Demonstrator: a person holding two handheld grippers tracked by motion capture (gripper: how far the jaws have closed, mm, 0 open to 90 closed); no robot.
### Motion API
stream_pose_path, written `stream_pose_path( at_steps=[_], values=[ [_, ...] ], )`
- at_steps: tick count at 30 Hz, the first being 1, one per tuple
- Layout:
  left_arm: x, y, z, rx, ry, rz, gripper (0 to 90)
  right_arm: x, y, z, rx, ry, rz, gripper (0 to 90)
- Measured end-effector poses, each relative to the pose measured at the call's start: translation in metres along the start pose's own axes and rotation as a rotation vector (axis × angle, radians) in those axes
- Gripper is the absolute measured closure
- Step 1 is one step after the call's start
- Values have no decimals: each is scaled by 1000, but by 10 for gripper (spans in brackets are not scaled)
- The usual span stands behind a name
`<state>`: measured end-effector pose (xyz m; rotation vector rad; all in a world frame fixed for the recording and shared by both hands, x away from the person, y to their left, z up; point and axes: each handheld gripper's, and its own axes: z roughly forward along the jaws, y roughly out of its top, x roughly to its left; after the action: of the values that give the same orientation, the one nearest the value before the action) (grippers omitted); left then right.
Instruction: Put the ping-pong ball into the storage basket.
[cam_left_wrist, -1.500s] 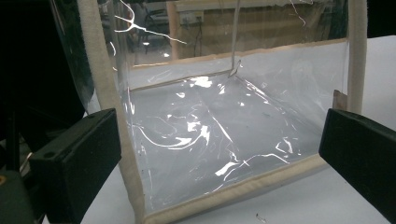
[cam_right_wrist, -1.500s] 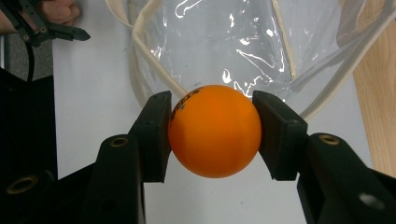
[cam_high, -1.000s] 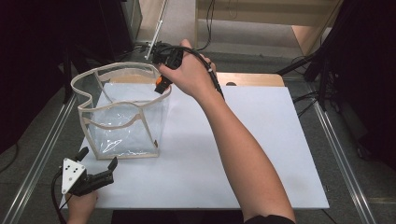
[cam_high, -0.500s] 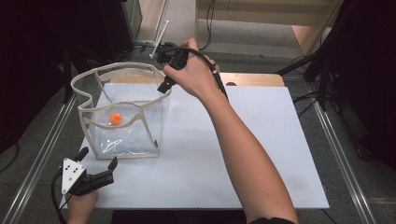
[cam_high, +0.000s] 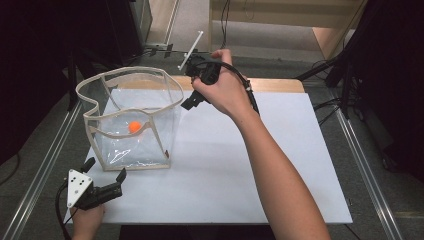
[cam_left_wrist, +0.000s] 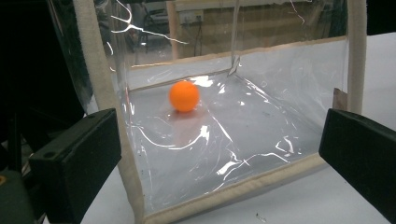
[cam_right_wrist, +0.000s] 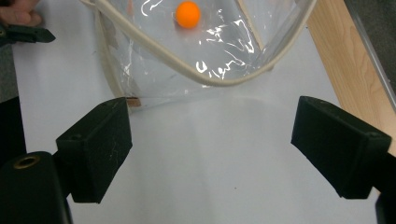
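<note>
While the small orange ball (cam_high: 134, 127) lies inside the clear beige-trimmed plastic bag (cam_high: 165, 130) at frame left, both grippers, right gripper (cam_high: 196, 96) upper centre and nearer left gripper (cam_high: 102, 176) lower left, are held open and empty

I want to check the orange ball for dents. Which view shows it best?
The left gripper view: the orange ball is largest there, seen through the clear bag wall. The right gripper view shows it smaller, near the top edge; the high view, tiny.
</note>
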<state>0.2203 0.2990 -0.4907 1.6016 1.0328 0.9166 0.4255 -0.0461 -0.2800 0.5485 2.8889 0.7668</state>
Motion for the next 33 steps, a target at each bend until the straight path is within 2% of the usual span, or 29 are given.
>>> stream_pose_path(
  at_steps=[7, 10, 18, 20, 22, 24, 33],
  values=[
    [-1, 0, 0, 2, 1, 13, 0, -1, -20, 3, -1, 13, 33, 83],
    [-1, 0, 0, 6, 3, 15, 0, -2, -27, 7, 9, 18, 44, 1],
    [-1, 0, 0, 4, 2, 11, 0, 1, -44, 14, 10, 32, 58, 0],
    [-1, 0, 0, 4, 2, 11, 0, 1, -48, 15, 9, 10, 64, 0],
    [-1, 0, 0, 3, 3, 12, 0, 2, -53, 17, 3, 30, 64, 0],
    [-1, 0, 0, 4, 3, 13, 0, 4, -57, 18, 7, 16, 75, 0],
    [-1, 0, 0, 6, 6, 15, 0, 7, -77, 25, -5, 25, 81, 0]
  ],
)
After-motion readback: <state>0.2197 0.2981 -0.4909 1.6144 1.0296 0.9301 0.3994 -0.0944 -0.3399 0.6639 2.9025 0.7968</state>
